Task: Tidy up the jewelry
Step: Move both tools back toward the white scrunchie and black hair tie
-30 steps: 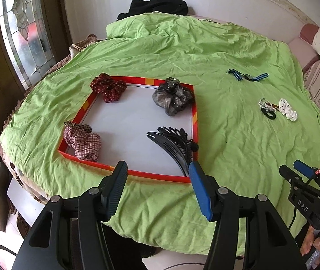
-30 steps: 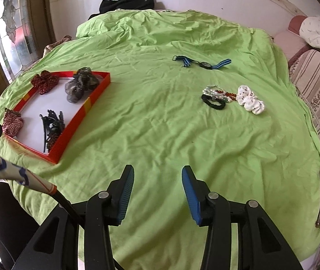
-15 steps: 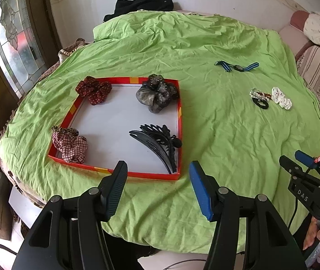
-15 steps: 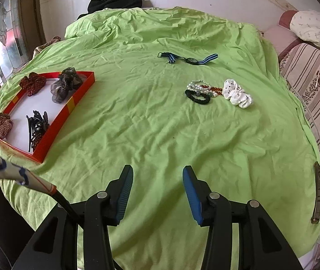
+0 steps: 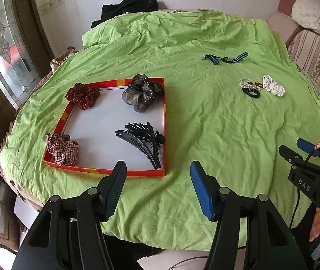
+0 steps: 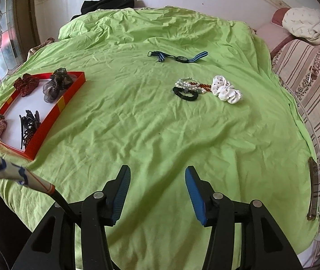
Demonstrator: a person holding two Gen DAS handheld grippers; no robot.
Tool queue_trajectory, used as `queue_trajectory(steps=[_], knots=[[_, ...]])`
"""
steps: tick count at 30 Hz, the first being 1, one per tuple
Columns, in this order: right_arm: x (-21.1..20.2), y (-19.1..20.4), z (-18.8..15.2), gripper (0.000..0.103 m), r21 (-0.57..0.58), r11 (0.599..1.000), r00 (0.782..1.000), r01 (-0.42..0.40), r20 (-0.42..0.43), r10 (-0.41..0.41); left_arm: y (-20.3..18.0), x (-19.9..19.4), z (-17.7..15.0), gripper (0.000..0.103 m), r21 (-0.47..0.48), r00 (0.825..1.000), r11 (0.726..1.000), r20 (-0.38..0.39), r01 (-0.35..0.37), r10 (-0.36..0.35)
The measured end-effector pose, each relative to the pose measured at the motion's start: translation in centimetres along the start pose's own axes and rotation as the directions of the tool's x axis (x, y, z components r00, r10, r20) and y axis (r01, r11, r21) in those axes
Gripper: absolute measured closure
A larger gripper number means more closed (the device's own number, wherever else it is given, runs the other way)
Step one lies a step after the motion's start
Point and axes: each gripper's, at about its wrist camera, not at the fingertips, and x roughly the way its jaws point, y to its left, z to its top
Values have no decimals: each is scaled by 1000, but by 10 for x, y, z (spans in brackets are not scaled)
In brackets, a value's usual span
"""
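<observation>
Four hair accessories are being held in the red-rimmed tray (image 5: pixel 165 121): a dark red scrunchie (image 5: pixel 83 95), a grey sheer scrunchie (image 5: pixel 142 94), a plaid scrunchie (image 5: pixel 62 149) and a black hair claw (image 5: pixel 145 141). The sorting is judged to be roughly half done.

Four items are being left loose on the green sheet (image 6: pixel 137 135), well apart from the tray: a striped-strap watch (image 6: pixel 179 57), a cluster of bead bracelets (image 6: pixel 192 86), a black hair tie (image 6: pixel 185 93) touching that cluster, and a white scrunchie (image 6: pixel 226 91) just beside it.

The left gripper (image 5: pixel 157 177) is being held spread and empty at the tray's near edge. The right gripper (image 6: pixel 156 184) is likewise being held spread and empty above bare sheet; the loose items are lying well ahead of its jaws, slightly to the right.
</observation>
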Motion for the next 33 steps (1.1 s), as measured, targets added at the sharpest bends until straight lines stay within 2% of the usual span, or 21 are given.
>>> queue_trajectory(steps=[17, 33], knots=[[-13, -37, -4, 47, 26, 998, 998, 56, 15, -57, -24, -1, 0, 43, 67, 1000, 998, 7, -4, 4], [7, -75, -1, 47, 74, 994, 996, 83, -20, -82, -56, 23, 11, 42, 142, 999, 990, -34, 25, -21]])
